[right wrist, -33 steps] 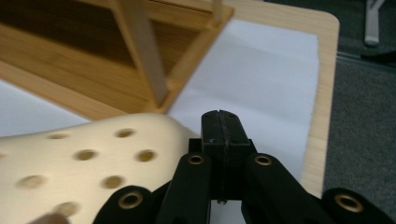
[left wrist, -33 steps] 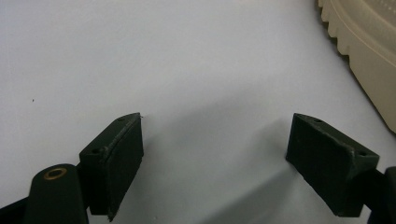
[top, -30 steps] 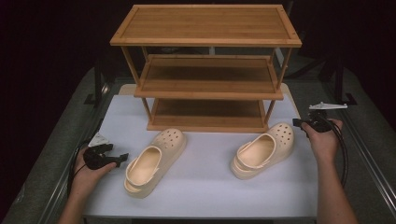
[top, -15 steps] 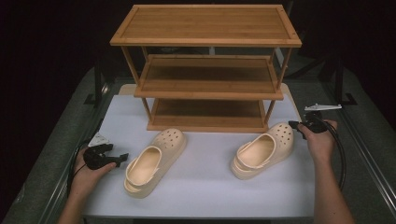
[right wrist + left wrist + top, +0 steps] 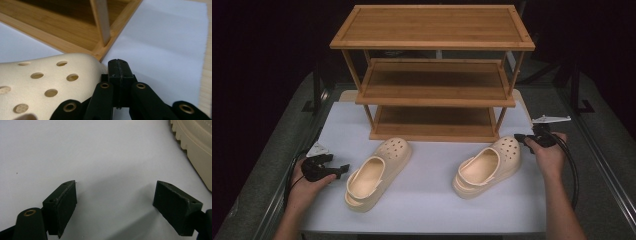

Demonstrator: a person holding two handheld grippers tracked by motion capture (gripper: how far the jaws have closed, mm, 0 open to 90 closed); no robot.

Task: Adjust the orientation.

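Judging from how things lie, the work of shelving the shoes has barely begun; all three tiers of the three-tier bamboo shoe rack (image 5: 434, 75) stand bare, and both shoes rest on the white-covered desk (image 5: 432, 200) in front of it. Left of the rack's front edge lies the left cream perforated foam clog (image 5: 377, 172), toe toward the rack; the left gripper (image 5: 343, 168) sits just beside its heel end, jaws spread wide with nothing between them, the clog's ridged sole (image 5: 192, 147) at the edge of the left gripper view. Before the rack's right front post lies the right cream perforated foam clog (image 5: 489, 165); the right gripper (image 5: 118, 68) is by its toe, jaws clenched together on nothing. Neither clog is grasped yet; both lifts and placements remain.
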